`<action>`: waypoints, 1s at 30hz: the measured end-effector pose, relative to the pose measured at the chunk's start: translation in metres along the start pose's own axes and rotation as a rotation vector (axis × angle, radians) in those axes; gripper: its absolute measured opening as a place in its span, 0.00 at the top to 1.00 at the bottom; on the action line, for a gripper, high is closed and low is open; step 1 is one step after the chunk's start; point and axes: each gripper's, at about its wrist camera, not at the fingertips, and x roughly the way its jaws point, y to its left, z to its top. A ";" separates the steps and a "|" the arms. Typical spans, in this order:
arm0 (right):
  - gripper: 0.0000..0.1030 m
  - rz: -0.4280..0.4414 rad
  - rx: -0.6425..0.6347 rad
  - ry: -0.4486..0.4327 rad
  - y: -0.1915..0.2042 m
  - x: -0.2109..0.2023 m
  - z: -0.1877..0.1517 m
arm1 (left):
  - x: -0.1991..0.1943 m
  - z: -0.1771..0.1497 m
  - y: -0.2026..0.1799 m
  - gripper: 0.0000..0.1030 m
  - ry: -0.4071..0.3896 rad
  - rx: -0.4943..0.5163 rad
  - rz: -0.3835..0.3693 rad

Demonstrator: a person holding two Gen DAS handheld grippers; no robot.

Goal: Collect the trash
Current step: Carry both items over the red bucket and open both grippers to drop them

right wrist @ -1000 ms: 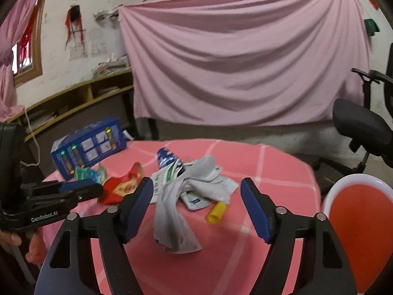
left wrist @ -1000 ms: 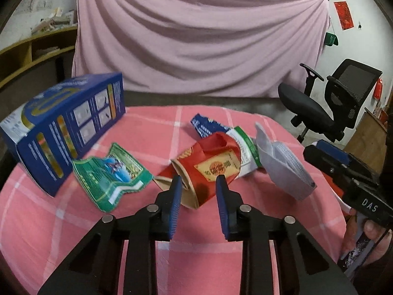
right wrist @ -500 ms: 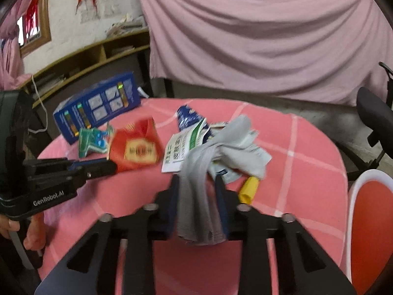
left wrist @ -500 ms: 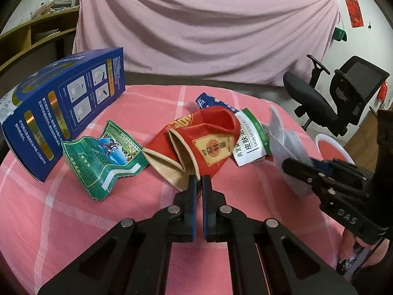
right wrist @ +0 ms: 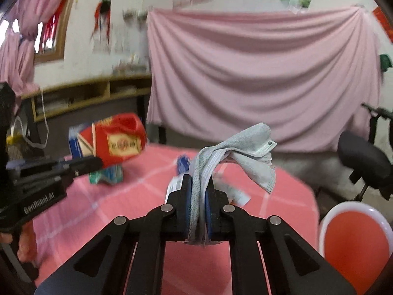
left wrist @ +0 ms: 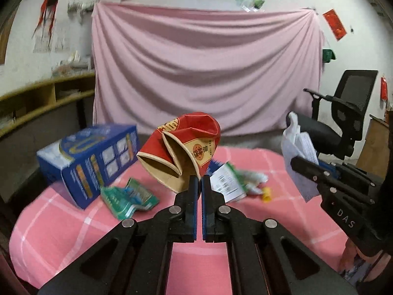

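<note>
Pink draped sheet (left wrist: 206, 73) across the far wall, round counter (left wrist: 61, 221) in pink checked cloth below. Left claw (left wrist: 199, 184) clamped on the rim of a crushed red paper cup (left wrist: 186, 145), lifted clear of the counter; a second ago still lying flat there between open pads. Right claw (right wrist: 198, 191) pinched on a grey face mask (right wrist: 235, 152), likewise raised off the counter, loose end drooping right. Beyond the left claw: green wrapper (left wrist: 127, 196), blue box (left wrist: 91, 159) far left, white leaflet (left wrist: 228, 184) and small yellow piece (left wrist: 266, 194) to the right. Background motion-blurred, print on cup and leaflet unreadable. Red-and-white bin (right wrist: 353, 243) cut off at the near right edge. Blue packet (right wrist: 183, 163) half hidden behind the mask.
</note>
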 end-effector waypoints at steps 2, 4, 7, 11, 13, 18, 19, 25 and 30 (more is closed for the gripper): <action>0.92 -0.024 0.011 -0.095 -0.006 -0.020 0.002 | -0.010 0.006 -0.013 0.99 -0.046 0.034 -0.006; 0.92 -0.066 -0.017 -0.172 -0.011 -0.038 0.002 | -0.019 0.013 -0.031 0.99 -0.104 0.069 -0.019; 0.92 -0.129 -0.051 -0.233 -0.021 -0.056 0.003 | -0.024 0.027 -0.053 0.99 -0.153 0.124 -0.040; 0.92 -0.179 -0.028 -0.245 -0.047 -0.068 0.004 | -0.013 0.040 -0.084 0.99 -0.126 0.158 -0.120; 0.92 -0.213 -0.005 -0.240 -0.064 -0.075 0.001 | -0.008 0.045 -0.097 0.99 -0.118 0.169 -0.153; 0.92 -0.271 0.100 -0.231 -0.109 -0.097 -0.009 | 0.008 0.057 -0.142 0.99 -0.100 0.207 -0.237; 0.92 -0.279 0.127 -0.225 -0.118 -0.100 -0.011 | 0.012 0.059 -0.155 0.99 -0.095 0.215 -0.259; 0.91 -0.307 0.292 -0.174 -0.165 -0.108 -0.022 | 0.040 0.064 -0.206 0.99 -0.044 0.223 -0.362; 0.90 -0.303 0.426 -0.053 -0.200 -0.100 -0.040 | 0.061 0.063 -0.247 0.99 -0.002 0.247 -0.391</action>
